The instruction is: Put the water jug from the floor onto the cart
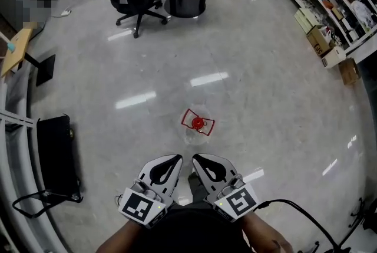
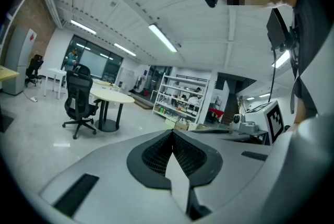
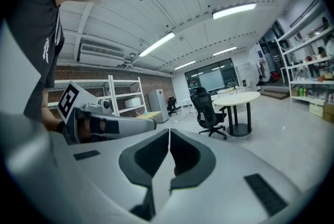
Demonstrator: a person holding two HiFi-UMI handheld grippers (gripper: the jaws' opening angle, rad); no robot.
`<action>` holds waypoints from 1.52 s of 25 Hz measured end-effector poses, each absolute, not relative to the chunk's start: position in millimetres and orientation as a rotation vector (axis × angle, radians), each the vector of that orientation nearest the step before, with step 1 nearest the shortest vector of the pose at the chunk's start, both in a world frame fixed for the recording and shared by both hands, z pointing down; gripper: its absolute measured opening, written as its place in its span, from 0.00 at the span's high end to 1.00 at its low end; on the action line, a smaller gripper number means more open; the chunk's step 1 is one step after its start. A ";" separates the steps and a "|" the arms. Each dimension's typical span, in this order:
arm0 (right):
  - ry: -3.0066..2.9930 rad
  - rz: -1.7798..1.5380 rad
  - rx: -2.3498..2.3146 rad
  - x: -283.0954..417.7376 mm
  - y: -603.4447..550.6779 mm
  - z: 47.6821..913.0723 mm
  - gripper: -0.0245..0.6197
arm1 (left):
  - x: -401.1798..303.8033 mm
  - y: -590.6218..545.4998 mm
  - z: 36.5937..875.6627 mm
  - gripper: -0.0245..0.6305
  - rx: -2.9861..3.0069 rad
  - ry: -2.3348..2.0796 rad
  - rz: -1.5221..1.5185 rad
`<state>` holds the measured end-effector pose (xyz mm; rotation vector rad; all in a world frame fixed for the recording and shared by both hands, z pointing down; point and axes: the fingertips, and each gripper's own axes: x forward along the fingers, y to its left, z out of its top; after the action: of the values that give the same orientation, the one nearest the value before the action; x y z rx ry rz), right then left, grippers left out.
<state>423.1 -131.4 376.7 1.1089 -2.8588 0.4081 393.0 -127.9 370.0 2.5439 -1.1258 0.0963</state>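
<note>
1. We are holding the left tongs and right tongs side by side, both pressed together, empty.
2. The water jug is standing untouched on the floor just ahead.
3. We are judging the whole task left; no cart is showing.

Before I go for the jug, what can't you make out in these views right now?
Cart: no view clearly shows one; the black object at the head view's left edge is too dark to identify.
Water jug: seen from straight above in the head view, so its clear body and fill level cannot be read.
Jug in the gripper views: the left gripper and right gripper fill the lower frame, hiding the near floor.
</note>
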 end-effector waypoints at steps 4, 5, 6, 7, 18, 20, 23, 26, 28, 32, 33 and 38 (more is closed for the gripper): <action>-2.840 0.424 1.127 443.4 -184.1 395.5 0.96 | 408.1 -173.6 390.5 0.96 2.514 -1.146 0.097; -2.836 0.439 1.151 445.3 -193.5 398.8 0.96 | 408.9 -182.8 397.9 0.96 2.508 -1.142 0.104; -2.825 0.452 1.170 446.7 -201.0 405.1 0.96 | 409.5 -191.3 405.7 0.96 2.504 -1.135 0.110; -2.805 0.462 1.186 448.6 -207.6 415.5 0.96 | 410.0 -199.6 413.8 0.96 2.503 -1.128 0.113; -2.459 0.442 1.050 489.4 -255.0 665.2 0.95 | 408.5 -240.4 546.3 0.96 2.485 -1.011 0.134; -2.407 0.420 0.985 495.7 -263.5 718.4 0.93 | 408.2 -242.3 578.1 0.96 2.472 -0.996 0.148; -2.341 0.370 0.876 503.9 -271.5 782.7 0.90 | 403.3 -243.5 619.1 0.96 2.444 -0.987 0.166; -2.263 0.244 0.703 509.9 -270.4 832.5 0.87 | 395.0 -244.3 649.6 0.96 2.406 -0.996 0.182; -2.183 0.105 0.546 517.8 -265.6 862.3 0.84 | 388.7 -245.9 665.0 0.96 2.388 -1.010 0.179; -1.997 -0.204 0.221 533.0 -257.2 904.8 0.79 | 373.0 -247.8 678.8 0.96 2.355 -1.041 0.165; -1.952 -0.284 0.141 534.7 -255.8 913.3 0.78 | 369.6 -247.5 680.9 0.96 2.346 -1.048 0.163; -1.762 -0.540 -0.191 543.2 -248.0 958.1 0.74 | 357.4 -248.0 694.2 0.96 2.320 -1.076 0.156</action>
<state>543.2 -248.0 958.1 -0.1907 -1.7623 -0.5399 357.4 -248.0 694.2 2.3203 -1.0762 0.1563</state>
